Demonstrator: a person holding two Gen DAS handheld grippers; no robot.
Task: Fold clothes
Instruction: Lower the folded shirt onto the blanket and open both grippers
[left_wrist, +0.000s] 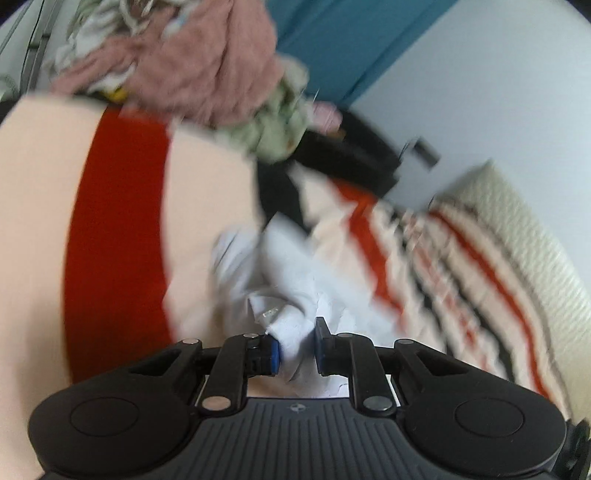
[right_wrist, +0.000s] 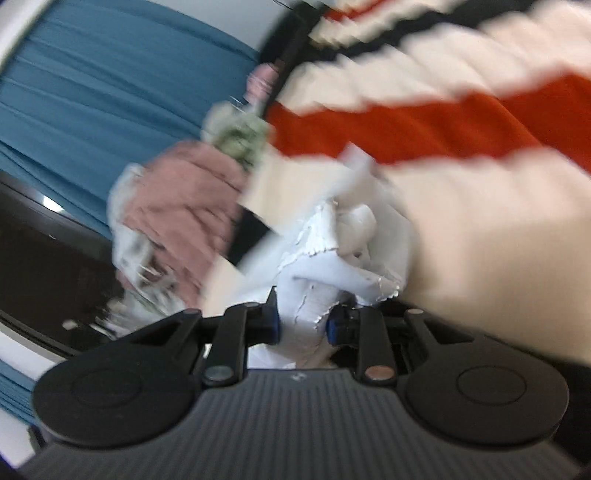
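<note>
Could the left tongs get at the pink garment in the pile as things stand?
Probably not yet: the left tongs are shut on the white garment, so they have no free grip. The pink garment lies uncovered on top of the pile.

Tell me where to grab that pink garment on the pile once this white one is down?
Probably its bulging upper fold: the pink garment lies crumpled on top of the pile, partly over the green patterned cloth, so come from above. Both the left gripper and right gripper are clamped on the white garment.

Black ribbed tongs (left_wrist: 297, 349), blue pads (left_wrist: 275, 352), silver rivets
</note>
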